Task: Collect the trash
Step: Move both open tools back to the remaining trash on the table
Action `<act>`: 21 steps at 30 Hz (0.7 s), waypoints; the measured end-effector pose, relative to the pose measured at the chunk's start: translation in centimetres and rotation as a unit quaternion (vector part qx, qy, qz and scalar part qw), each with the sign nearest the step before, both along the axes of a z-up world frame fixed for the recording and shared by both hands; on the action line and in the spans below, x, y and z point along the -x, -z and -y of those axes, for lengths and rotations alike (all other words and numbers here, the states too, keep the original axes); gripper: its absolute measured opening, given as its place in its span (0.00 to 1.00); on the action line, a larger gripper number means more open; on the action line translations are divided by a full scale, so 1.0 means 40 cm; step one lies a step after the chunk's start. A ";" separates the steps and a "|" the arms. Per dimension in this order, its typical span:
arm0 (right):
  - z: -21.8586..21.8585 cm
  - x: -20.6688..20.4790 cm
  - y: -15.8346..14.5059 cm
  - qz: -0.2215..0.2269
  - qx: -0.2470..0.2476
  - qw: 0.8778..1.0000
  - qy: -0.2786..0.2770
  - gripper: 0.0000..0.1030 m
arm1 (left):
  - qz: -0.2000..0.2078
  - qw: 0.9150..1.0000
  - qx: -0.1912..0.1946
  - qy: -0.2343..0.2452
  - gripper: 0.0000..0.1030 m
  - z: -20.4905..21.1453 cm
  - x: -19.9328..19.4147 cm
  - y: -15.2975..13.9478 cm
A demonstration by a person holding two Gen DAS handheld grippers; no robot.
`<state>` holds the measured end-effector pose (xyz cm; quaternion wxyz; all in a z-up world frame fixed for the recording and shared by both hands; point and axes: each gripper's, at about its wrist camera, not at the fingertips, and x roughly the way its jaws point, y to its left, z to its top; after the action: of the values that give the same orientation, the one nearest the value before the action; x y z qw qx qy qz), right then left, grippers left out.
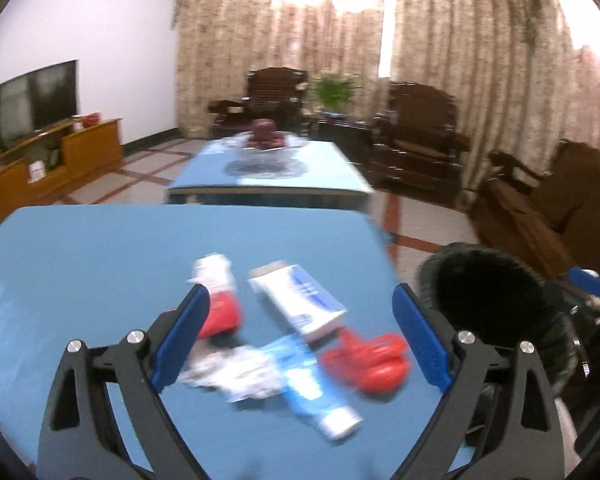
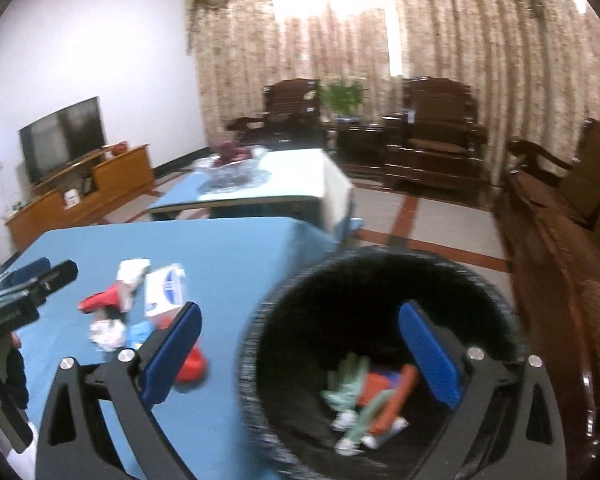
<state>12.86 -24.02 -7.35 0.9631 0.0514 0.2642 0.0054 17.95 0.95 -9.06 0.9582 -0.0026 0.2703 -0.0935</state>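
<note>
Left gripper (image 1: 300, 338): jaws spread wide, nothing pinched; blue pads over the blue table (image 1: 100, 264), trash pile lying between and ahead of them, untouched. Between the pads: crumpled white wrapper (image 1: 236, 376), blue-and-white tube (image 1: 312, 396) lying diagonal with its white cap toward the camera, red plastic piece (image 1: 370, 364) near the right pad; white-and-blue carton (image 1: 300, 300) just beyond, tilted; red-and-white packet (image 1: 220, 296) beside the left pad, partly hidden by it. All blurred, so print is unreadable.

Right gripper (image 2: 300, 354): jaws also spread wide, empty; left pad hangs over the table edge, right pad over the mouth of the black trash bin (image 2: 380, 280). The bin stands on the floor, just beside the table's right edge; inside it: pale green wrapper (image 2: 352, 388), orange-red packet (image 2: 392, 396), some white bits, blurred. Same bin shows at right in the left wrist view.

Right wrist view also shows the left gripper at far left, over the table, with a person's hand (image 2: 8, 364) in a dark sleeve behind it.

Further out: second blue table (image 1: 276, 180) with a glass bowl of dark red fruit (image 1: 264, 140); dark wooden armchairs (image 1: 416, 132); potted plant (image 1: 334, 90); TV (image 1: 36, 102) on a wooden cabinet (image 1: 52, 160); patterned curtains (image 1: 460, 40); tiled floor (image 1: 416, 216).
</note>
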 end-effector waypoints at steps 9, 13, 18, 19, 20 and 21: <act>-0.189 -0.044 0.046 0.008 0.011 0.996 -0.084 0.93 | -0.017 0.998 -0.011 -0.061 0.87 -0.158 0.036 0.039; -0.229 -0.064 0.076 0.000 0.016 0.994 -0.104 0.84 | -0.025 0.997 -0.014 -0.068 0.87 -0.182 0.041 0.060; -0.259 -0.092 0.127 -0.026 0.019 0.993 -0.113 0.79 | -0.039 0.996 -0.014 -0.075 0.87 -0.178 0.041 0.094; -0.264 -0.100 0.140 -0.031 0.021 0.993 -0.115 0.78 | -0.043 0.996 -0.014 -0.076 0.87 -0.179 0.040 0.103; -0.269 -0.104 0.148 -0.035 0.021 0.992 -0.116 0.77 | -0.045 0.996 -0.014 -0.078 0.87 -0.181 0.039 0.110; -0.272 -0.112 0.159 -0.041 0.023 0.992 -0.118 0.77 | -0.049 0.996 -0.014 -0.079 0.87 -0.186 0.037 0.120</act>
<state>17.35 -13.12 -13.73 0.9451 -0.0017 0.3073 0.1108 16.49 8.38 -13.87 0.9482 -0.0154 0.3171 -0.0134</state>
